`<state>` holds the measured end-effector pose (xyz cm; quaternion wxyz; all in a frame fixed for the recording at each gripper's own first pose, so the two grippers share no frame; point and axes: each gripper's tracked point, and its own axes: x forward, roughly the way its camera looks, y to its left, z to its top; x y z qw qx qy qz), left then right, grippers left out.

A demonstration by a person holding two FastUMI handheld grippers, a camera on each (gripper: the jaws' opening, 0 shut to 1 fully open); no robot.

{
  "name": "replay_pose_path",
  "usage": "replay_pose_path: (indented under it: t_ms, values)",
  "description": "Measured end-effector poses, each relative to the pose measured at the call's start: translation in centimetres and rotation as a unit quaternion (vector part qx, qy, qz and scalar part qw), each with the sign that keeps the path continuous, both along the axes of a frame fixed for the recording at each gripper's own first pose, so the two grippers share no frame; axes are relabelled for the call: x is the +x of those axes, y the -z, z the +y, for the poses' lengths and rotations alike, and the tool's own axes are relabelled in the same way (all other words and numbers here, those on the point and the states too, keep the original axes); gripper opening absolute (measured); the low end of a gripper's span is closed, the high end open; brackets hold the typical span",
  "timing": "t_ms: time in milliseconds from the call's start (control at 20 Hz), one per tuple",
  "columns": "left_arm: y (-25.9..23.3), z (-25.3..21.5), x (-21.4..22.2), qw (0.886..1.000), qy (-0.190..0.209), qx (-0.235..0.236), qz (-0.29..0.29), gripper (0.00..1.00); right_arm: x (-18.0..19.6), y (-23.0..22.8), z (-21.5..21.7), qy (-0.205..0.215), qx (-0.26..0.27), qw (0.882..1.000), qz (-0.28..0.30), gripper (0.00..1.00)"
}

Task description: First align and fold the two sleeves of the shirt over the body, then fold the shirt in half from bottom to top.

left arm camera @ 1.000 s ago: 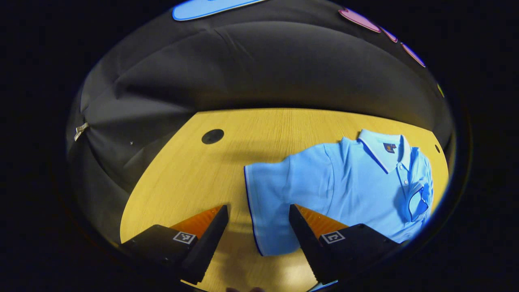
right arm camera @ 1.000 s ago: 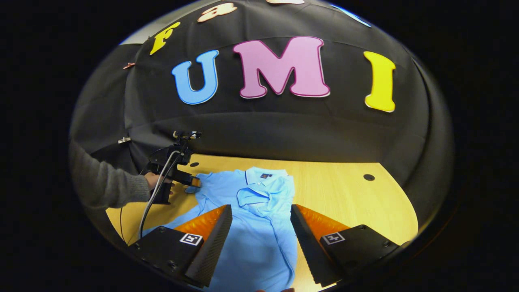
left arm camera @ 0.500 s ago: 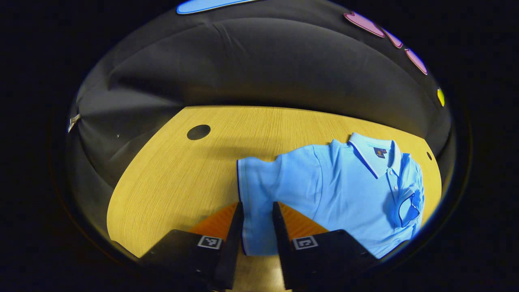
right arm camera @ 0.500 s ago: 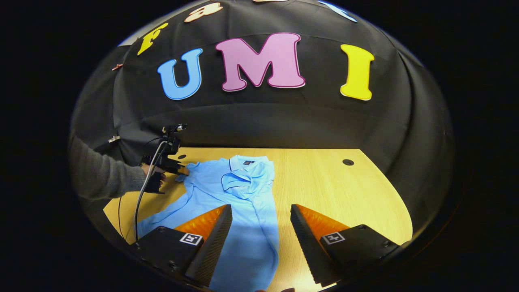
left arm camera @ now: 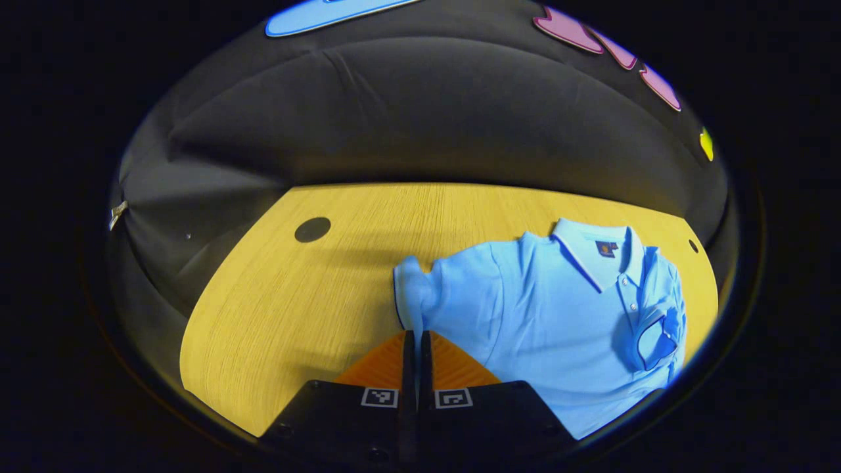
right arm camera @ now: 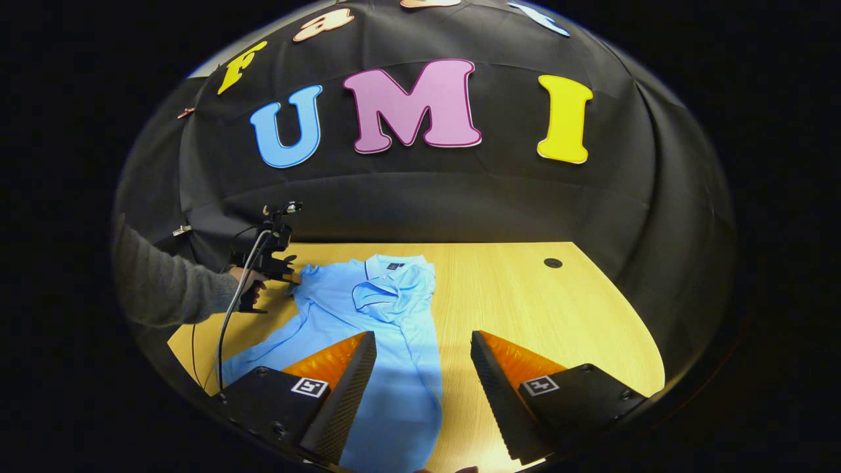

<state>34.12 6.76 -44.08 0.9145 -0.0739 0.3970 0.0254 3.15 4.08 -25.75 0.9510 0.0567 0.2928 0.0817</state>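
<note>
A light blue shirt (left arm camera: 558, 315) lies face up on the yellow wooden surface (left arm camera: 295, 309), collar (left arm camera: 594, 253) toward the black cloth wall. One sleeve (right arm camera: 378, 295) is already folded across the chest, its dark-edged cuff lying on the body of the shirt.

In the left gripper view, the left tool (left arm camera: 415, 341) has its two fingers drawn together with only a thin slit between them, pinching the edge of the other sleeve (left arm camera: 410, 295) at its cuff. The sleeve bunches and rises slightly where it meets the fingertips. A round dark hole (left arm camera: 312, 229) sits in the surface, well apart from the shirt.

In the right gripper view, the right tool (right arm camera: 420, 348) hangs over the lower part of the shirt with its fingers spread wide and nothing between them; the shirt's hem end runs beneath the gap. Farther off in this view, the left tool (right arm camera: 292, 277) appears at the shirt's shoulder, held by a hand (right arm camera: 246, 279) coming out of a grey sleeve (right arm camera: 164, 286), with a cable (right arm camera: 230, 315) trailing down from it. Another round hole (right arm camera: 552, 263) lies in the bare surface beside the shirt.
</note>
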Motion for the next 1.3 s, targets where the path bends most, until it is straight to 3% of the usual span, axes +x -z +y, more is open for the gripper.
replay_pose_path:
  t_ms: [350, 650, 1000, 1300]
  values:
    - [-6.3, -6.3, 1.0, 0.995, 0.050, -0.037, -0.075, 0.06, -1.1, 0.3, -1.6, 0.016, 0.005, 1.000, 0.007, 0.91]
    - [-11.1, -15.0, -0.2, 0.981, 0.135, -0.061, -0.123, 0.06, -1.9, 0.5, -2.4, 0.023, 0.003, 1.000, 0.008, 0.92]
    - [-8.8, -25.1, -4.4, 0.964, 0.243, -0.050, -0.093, 0.06, -3.7, 1.7, -3.2, 0.037, 0.003, 0.999, 0.024, 0.92]
    - [-5.2, -26.5, -5.3, 0.964, 0.260, -0.014, -0.050, 0.06, -4.4, 2.6, -3.8, 0.044, 0.005, 0.998, 0.040, 0.93]
